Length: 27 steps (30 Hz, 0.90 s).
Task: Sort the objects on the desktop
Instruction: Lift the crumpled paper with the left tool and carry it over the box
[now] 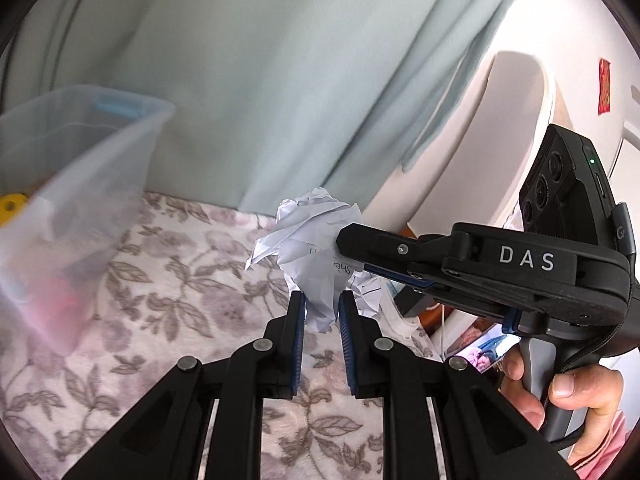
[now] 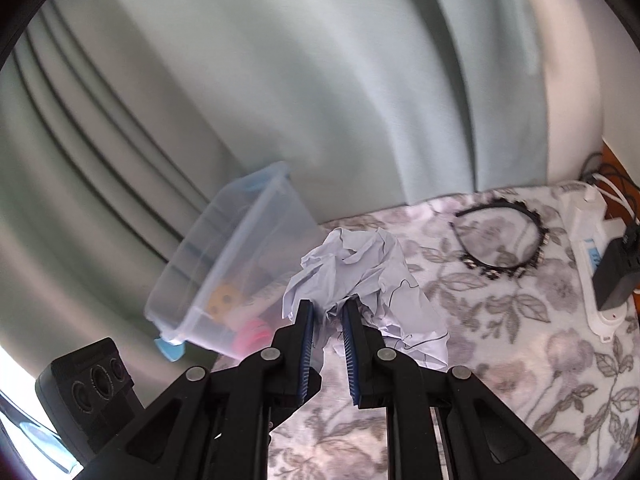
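Note:
A crumpled wad of white paper (image 1: 312, 240) with handwriting on it hangs above the floral tablecloth (image 1: 160, 300). My left gripper (image 1: 322, 304) is shut on its lower end. My right gripper (image 1: 352, 256) reaches in from the right and is shut on the wad's side. In the right wrist view the paper (image 2: 360, 264) bulges up and to the right of the right gripper (image 2: 326, 312), whose blue pads (image 2: 306, 340) pinch a fold of it. A clear plastic bin (image 2: 240, 256) stands behind and to the left, with yellow and pink items inside.
A black beaded headband (image 2: 500, 240) lies on the cloth at right. Beyond it a white power strip (image 2: 588, 216) carries a black adapter (image 2: 616, 276). A pale green curtain (image 2: 320, 100) hangs behind the table. A person's hand (image 1: 560, 392) grips the right tool's handle.

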{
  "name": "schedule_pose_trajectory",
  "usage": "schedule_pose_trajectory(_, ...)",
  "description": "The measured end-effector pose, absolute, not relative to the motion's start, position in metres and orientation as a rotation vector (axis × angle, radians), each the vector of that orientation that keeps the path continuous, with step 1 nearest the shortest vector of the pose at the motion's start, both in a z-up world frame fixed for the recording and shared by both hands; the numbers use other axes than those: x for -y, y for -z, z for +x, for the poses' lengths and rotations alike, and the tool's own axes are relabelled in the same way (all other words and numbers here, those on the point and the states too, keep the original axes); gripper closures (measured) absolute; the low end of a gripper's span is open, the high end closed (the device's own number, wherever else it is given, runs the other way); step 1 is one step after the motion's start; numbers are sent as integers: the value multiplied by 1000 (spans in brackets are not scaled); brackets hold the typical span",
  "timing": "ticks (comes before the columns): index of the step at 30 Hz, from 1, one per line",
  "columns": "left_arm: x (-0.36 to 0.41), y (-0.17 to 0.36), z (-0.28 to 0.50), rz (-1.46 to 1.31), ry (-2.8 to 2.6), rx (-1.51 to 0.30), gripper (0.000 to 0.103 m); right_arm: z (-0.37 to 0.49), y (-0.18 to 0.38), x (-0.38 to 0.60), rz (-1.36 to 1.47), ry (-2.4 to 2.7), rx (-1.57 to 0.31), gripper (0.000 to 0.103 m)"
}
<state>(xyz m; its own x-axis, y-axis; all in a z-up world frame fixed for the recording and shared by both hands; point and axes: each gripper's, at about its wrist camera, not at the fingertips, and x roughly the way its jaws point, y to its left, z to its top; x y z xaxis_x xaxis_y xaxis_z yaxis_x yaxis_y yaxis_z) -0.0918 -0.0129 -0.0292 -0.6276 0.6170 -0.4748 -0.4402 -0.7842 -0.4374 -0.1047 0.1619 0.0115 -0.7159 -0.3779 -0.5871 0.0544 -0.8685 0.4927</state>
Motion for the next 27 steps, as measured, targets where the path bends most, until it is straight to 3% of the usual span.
schedule_pose_trajectory(27, 140, -26, -76, -627, -2621, 463, 85, -124, -76, -15, 858, 2471, 385, 86)
